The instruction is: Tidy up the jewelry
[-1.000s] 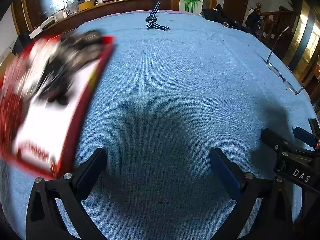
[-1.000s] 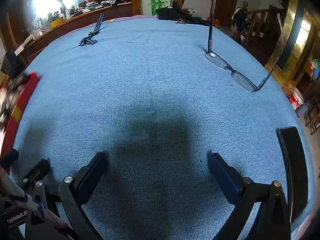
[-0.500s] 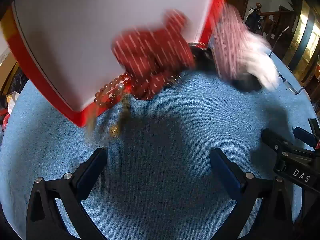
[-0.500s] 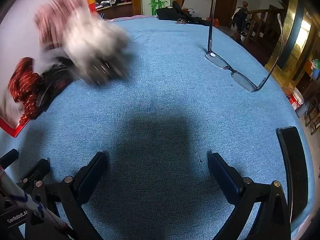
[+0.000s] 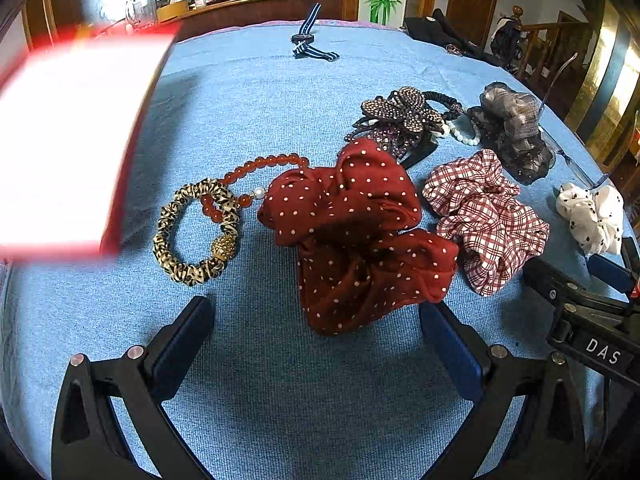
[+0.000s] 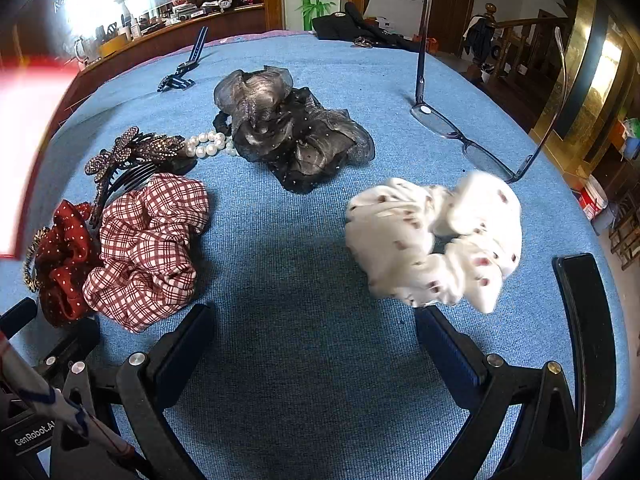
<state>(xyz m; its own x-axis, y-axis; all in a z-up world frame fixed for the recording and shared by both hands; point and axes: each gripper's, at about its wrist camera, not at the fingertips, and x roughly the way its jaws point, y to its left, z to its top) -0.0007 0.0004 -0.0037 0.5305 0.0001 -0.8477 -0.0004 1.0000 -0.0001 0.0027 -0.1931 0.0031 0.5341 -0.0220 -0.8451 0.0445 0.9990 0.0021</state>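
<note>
Both the left gripper (image 5: 316,324) and right gripper (image 6: 314,326) gape wide, holding nothing. Around the dark red white-dotted fabric scrunchie (image 5: 352,236) the jewelry lies tangled — an orange-red bead bracelet (image 5: 256,172) runs under its left edge and threads a leopard-print hair tie (image 5: 196,236) — so lifting one likely drags the others.

red polka-dot scrunchie (image 5: 356,236), leopard-print bracelet (image 5: 196,232)

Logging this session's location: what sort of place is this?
Probably a lived-in home, perhaps a dining or living area: a large table under a blue cloth, a cluttered wooden sideboard behind it, and a wooden stair railing to the right.
</note>
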